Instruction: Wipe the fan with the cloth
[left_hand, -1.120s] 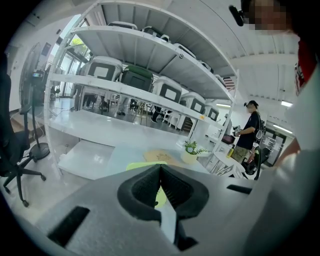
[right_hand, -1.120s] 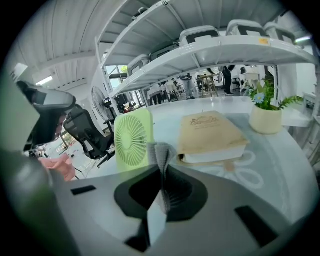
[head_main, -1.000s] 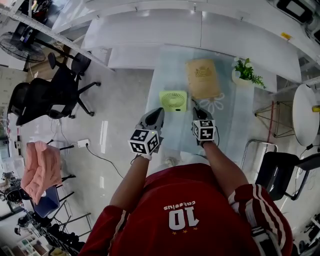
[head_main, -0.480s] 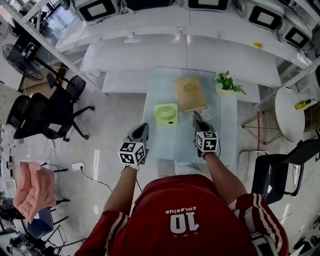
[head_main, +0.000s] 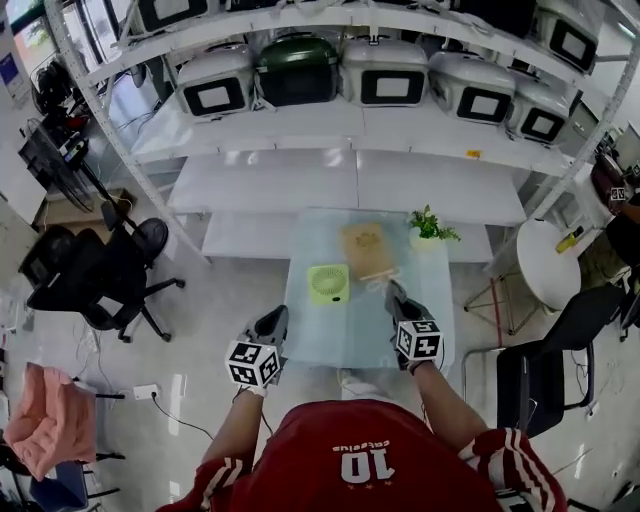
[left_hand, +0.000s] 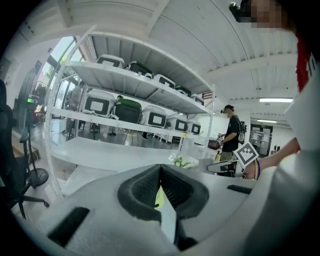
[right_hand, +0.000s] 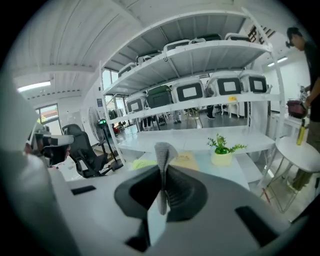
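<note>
Head view: left claw (head_main: 274, 318) and right claw (head_main: 394, 292) hang at the glass table's (head_main: 310, 345) near edge. The cloth (head_main: 365, 250) lies ahead of the right claw, with the fan (head_main: 328, 283) ahead between both.

Left gripper view: the jaws are pressed together and empty, a fan sliver (left_hand: 158, 197) dead ahead. A closed nudge could topple it.

Right gripper view: the jaws are together on nothing. The cloth (right_hand: 186, 159) is ahead and slightly right, the fan (right_hand: 142, 163) ahead-left. Unopened, this claw might merely shove the cloth.

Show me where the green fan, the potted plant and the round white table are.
green fan (head_main: 329, 283), head view, centre of its grille.
potted plant (head_main: 430, 224), head view, on its leaves.
round white table (head_main: 537, 268), head view, bare top.
</note>
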